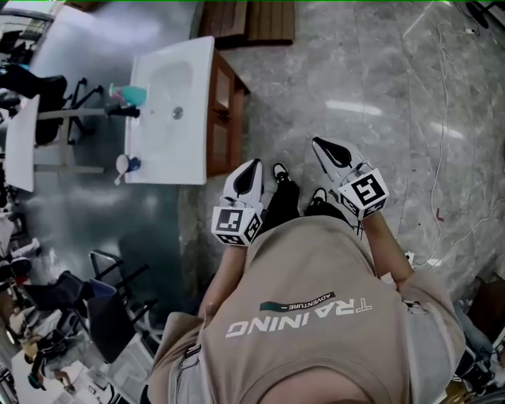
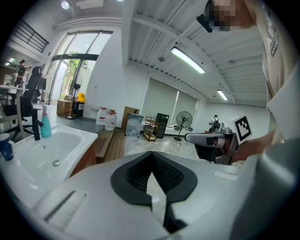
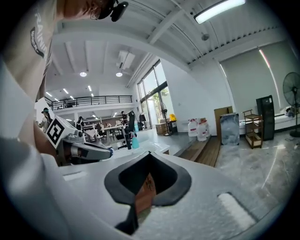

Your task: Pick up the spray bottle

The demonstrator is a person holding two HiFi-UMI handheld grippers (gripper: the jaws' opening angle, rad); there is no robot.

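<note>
The teal spray bottle (image 1: 131,94) stands upright at the back of a white sink counter (image 1: 197,95), beside a black faucet (image 1: 122,112). In the left gripper view the spray bottle (image 2: 45,124) is far off at the left, past the basin. It is a tiny teal shape (image 3: 135,140) in the right gripper view. My left gripper (image 1: 253,166) is held in front of the person, to the right of the counter, jaws shut and empty (image 2: 151,153). Further right, my right gripper (image 1: 319,144) is also shut and empty (image 3: 150,154). Neither is near the bottle.
A blue-and-white cup (image 1: 127,164) sits on the counter's near end. A wooden platform (image 1: 251,20) lies beyond the counter, with water jugs (image 2: 107,119) and a shelf (image 2: 151,128) behind. Chairs and desks (image 1: 47,316) crowd the left. Cables (image 1: 442,110) trail over the marble floor.
</note>
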